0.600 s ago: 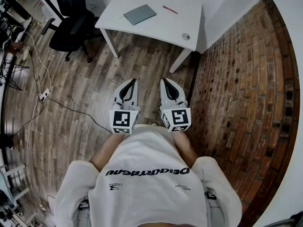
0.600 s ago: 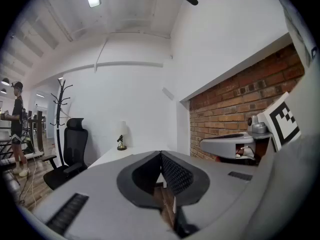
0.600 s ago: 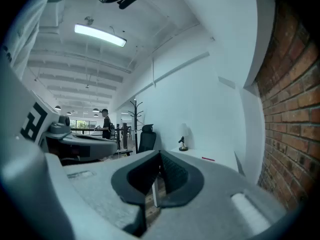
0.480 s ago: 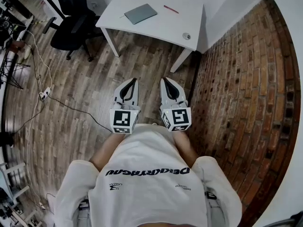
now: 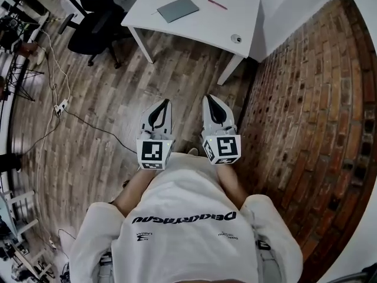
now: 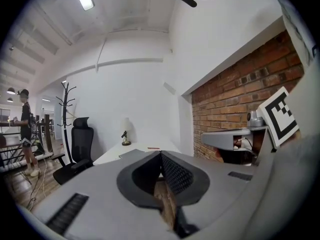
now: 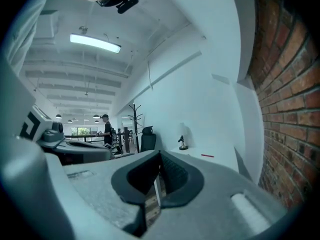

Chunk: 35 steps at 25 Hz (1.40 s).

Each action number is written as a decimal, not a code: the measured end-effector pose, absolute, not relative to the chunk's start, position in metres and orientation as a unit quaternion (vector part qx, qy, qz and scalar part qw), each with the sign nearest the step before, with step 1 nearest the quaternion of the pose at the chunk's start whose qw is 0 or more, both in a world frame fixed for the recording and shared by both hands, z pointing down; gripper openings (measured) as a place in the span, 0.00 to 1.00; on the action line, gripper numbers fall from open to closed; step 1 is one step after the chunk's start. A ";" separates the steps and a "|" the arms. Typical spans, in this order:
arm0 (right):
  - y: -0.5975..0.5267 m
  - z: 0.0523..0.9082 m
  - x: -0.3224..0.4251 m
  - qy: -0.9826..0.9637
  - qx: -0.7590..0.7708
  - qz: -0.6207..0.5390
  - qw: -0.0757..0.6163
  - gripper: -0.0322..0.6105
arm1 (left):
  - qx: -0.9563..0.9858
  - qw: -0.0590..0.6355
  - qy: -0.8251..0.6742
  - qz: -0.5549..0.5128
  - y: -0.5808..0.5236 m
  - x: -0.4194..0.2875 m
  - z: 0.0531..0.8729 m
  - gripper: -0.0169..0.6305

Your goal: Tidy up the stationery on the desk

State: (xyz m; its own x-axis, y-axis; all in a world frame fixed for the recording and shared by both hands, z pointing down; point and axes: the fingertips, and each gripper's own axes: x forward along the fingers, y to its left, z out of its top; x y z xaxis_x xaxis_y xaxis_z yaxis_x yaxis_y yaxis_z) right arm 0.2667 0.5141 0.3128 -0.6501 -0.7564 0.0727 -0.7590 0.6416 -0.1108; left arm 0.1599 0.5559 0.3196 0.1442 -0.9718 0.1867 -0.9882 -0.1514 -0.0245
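A white desk (image 5: 200, 25) stands ahead at the top of the head view, against the wall corner. On it lie a grey notebook (image 5: 178, 9), a red pen (image 5: 217, 4) and a small round object (image 5: 236, 38). I hold both grippers side by side in front of my chest, over the wooden floor and well short of the desk. The left gripper (image 5: 166, 101) is shut with nothing in it, and so is the right gripper (image 5: 206, 98). In the left gripper view the shut jaws (image 6: 160, 153) point toward the desk and the red pen (image 6: 153, 148). The right gripper view shows its gripper (image 7: 160, 153) shut and the pen (image 7: 207, 155) far off.
A black office chair (image 5: 97, 28) stands left of the desk. A brick wall (image 5: 306, 117) runs along the right. Cables and a power strip (image 5: 60, 107) lie on the floor at left. A coat stand (image 6: 65, 119) and a person (image 6: 25, 129) are far off at left.
The desk has slid toward the top edge of the head view and the chair with it. Both grippers sit slightly lower in the frame, still shut and side by side.
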 end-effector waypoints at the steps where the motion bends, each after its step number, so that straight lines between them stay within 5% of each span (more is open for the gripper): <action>1: 0.515 0.315 0.270 -0.906 0.418 0.066 0.010 0.05 | 0.751 0.053 -0.654 0.079 0.558 0.162 0.323 0.02; 17: 0.451 0.345 0.248 -0.910 0.409 0.063 0.033 0.05 | 0.751 0.071 -0.651 0.086 0.493 0.149 0.358 0.02; 35: 0.164 0.324 0.071 -0.841 0.534 0.080 0.033 0.05 | 0.821 0.082 -0.559 0.083 0.171 -0.048 0.343 0.02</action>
